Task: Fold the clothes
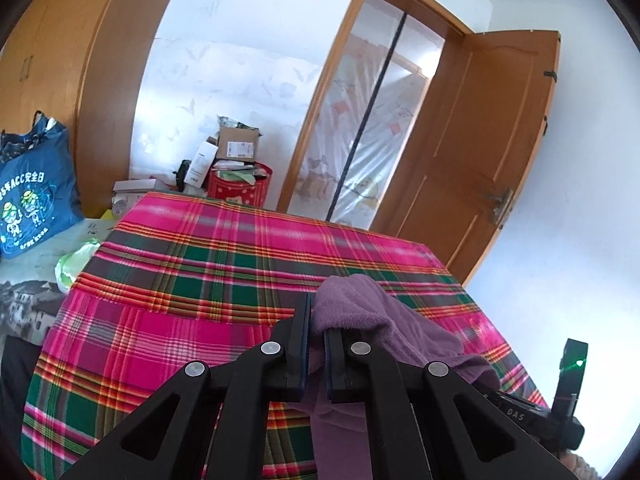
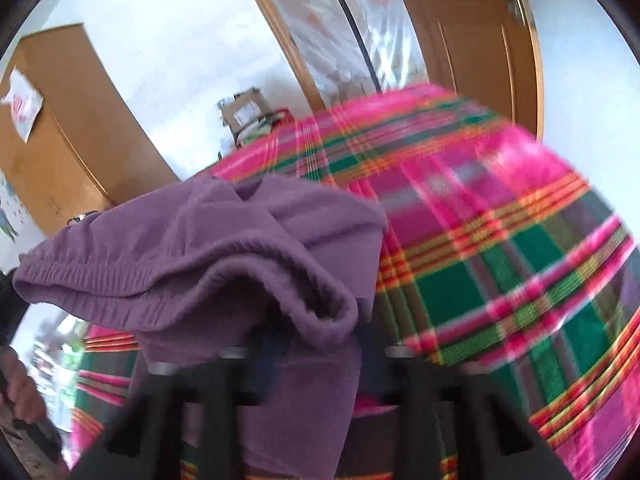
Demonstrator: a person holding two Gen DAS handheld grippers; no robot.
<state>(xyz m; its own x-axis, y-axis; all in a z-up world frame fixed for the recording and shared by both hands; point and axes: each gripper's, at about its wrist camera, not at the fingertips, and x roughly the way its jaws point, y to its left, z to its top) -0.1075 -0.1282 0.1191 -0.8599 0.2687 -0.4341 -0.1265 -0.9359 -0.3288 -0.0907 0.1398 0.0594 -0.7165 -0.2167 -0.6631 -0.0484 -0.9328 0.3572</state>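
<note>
A purple fleece garment [image 1: 360, 312] with an elastic waistband hangs over the pink and green plaid sheet [image 1: 200, 272] on the bed. My left gripper [image 1: 316, 320] is shut on a fold of it, and cloth drapes over the right finger and down between both. In the blurred right wrist view the bunched garment [image 2: 240, 240] lies over my right gripper [image 2: 316, 348] and hides its fingertips. Cloth hangs between the fingers, but whether the pads press on it does not show. The plaid sheet [image 2: 500, 240] spreads out to the right.
A blue tote bag [image 1: 32, 200] and a green plastic bag [image 1: 76, 264] sit at the bed's left. A red tin [image 1: 240, 188] stacked with boxes stands beyond the far edge. A wardrobe [image 1: 80, 60] is on the left, an open wooden door [image 1: 480, 140] on the right.
</note>
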